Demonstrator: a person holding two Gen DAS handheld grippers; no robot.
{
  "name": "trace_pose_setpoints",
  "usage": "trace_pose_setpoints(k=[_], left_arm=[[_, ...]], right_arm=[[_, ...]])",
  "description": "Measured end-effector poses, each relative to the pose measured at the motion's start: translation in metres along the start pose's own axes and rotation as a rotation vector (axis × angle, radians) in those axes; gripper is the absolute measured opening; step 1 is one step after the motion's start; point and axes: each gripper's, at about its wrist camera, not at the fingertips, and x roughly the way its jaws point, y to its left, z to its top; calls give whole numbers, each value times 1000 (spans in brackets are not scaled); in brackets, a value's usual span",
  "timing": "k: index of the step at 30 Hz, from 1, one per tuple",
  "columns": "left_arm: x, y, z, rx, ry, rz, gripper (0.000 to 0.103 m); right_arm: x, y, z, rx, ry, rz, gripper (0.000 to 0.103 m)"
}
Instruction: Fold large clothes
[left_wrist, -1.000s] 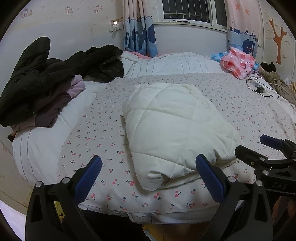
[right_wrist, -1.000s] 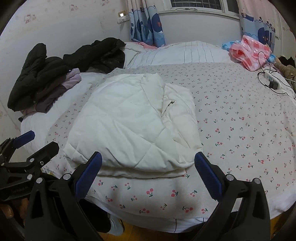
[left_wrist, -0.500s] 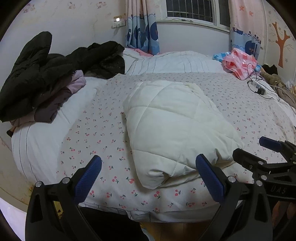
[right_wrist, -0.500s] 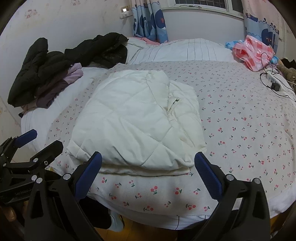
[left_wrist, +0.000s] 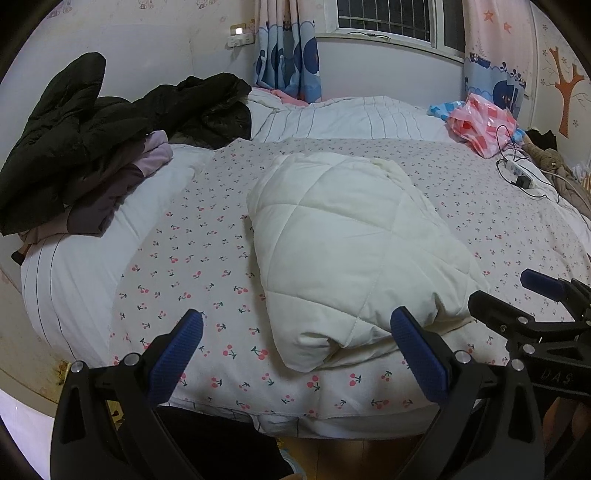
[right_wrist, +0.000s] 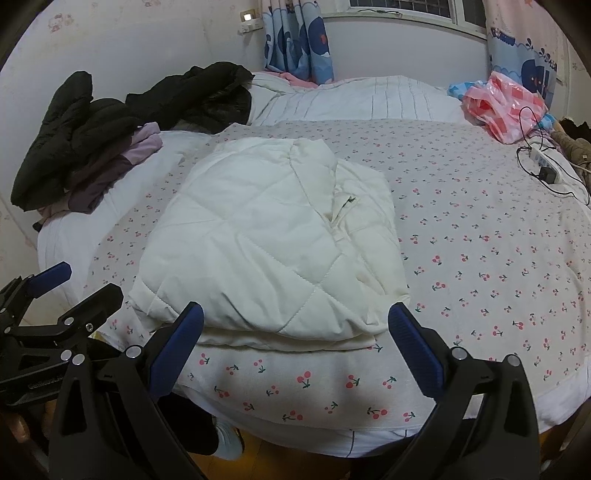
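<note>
A cream quilted jacket (left_wrist: 354, 243) (right_wrist: 273, 240) lies folded into a thick rectangle on the cherry-print bedspread (left_wrist: 207, 258) (right_wrist: 480, 240), close to the bed's near edge. My left gripper (left_wrist: 295, 343) hangs open just short of that edge, its blue pads empty; the jacket's near left corner lies between and beyond them. My right gripper (right_wrist: 295, 339) is open too, in front of the jacket's near edge and holding nothing. Each gripper shows at the side of the other's view: the right gripper (left_wrist: 517, 299), the left gripper (right_wrist: 70, 291).
A heap of black and purple clothes (left_wrist: 81, 147) (right_wrist: 92, 147) lies at the bed's left. A pink plastic bag (left_wrist: 484, 125) (right_wrist: 509, 107) and a power strip with cable (left_wrist: 517, 173) (right_wrist: 546, 162) lie at the far right. Wooden floor (right_wrist: 295, 454) shows below the bed edge.
Both grippers have drawn back and risen slightly from the bed; the jacket looks a little farther off. Both stayed open. The jacket has not moved.
</note>
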Motion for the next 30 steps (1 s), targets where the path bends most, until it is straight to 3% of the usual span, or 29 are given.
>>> trace_pose_setpoints(k=[30], left_arm=[[1, 1, -6, -15, 48, 23, 97]], right_arm=[[5, -7, -7, 15, 24, 8, 97]])
